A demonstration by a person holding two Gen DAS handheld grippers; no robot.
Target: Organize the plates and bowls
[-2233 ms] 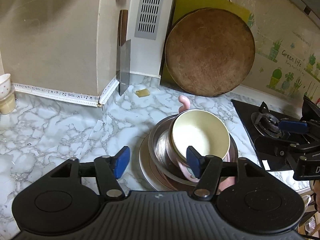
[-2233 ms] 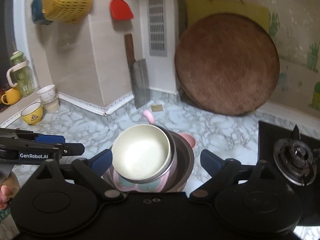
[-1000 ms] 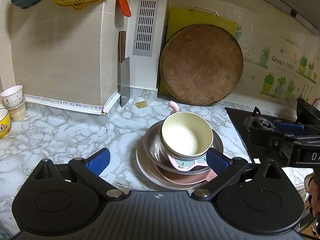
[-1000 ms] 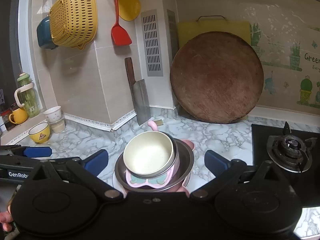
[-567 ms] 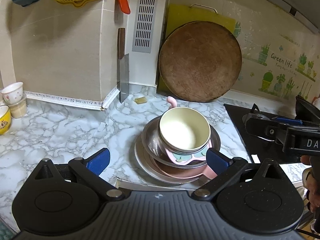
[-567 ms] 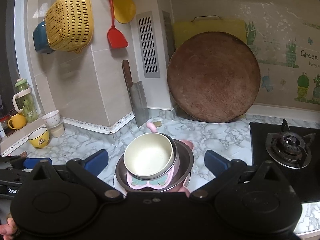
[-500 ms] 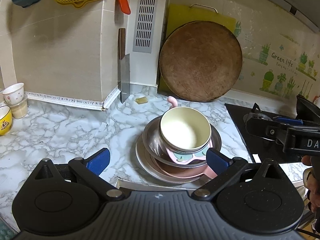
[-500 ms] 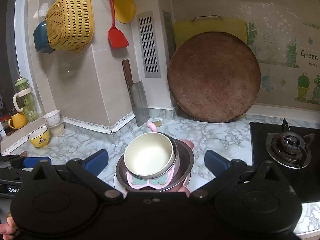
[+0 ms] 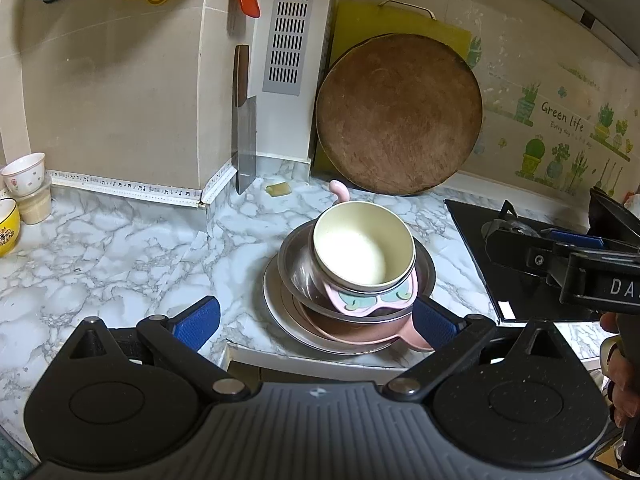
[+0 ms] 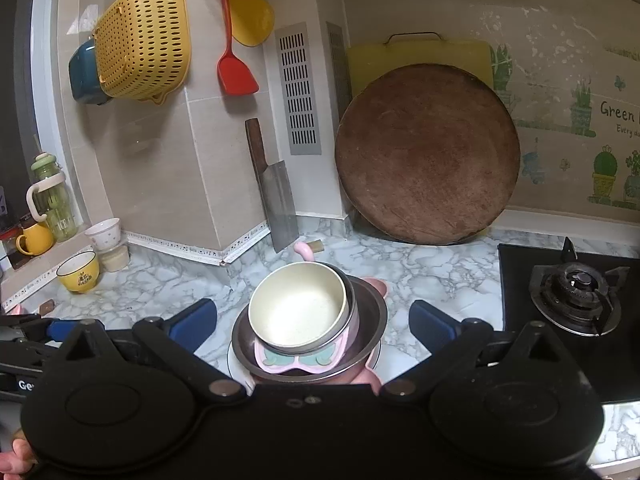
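One stack of dishes stands near the front edge of the marble counter (image 9: 120,248). A cream bowl (image 9: 362,250) (image 10: 298,312) sits on top, tilted, in a pink dish with a green pattern (image 9: 370,300) (image 10: 300,360). Under them are a steel bowl (image 9: 294,260) (image 10: 370,320), a pink handled plate (image 9: 356,330) and a steel plate (image 9: 276,300). My left gripper (image 9: 316,320) hangs open in front of the stack, holding nothing. My right gripper (image 10: 314,320) is open too, its blue pads either side of the stack without touching.
A round wooden board (image 9: 398,114) and a cleaver (image 9: 245,140) lean on the back wall. A gas hob (image 10: 576,284) lies to the right. A yellow bowl (image 10: 78,272), white cups (image 10: 104,234) and a bottle (image 10: 54,196) stand at the far left. A colander (image 10: 140,40) and spatula (image 10: 234,60) hang above.
The left gripper let go of the cream bowl, opened wide and drew back from the stack. Both grippers rose and pulled away, then held nearly still over the last half second.
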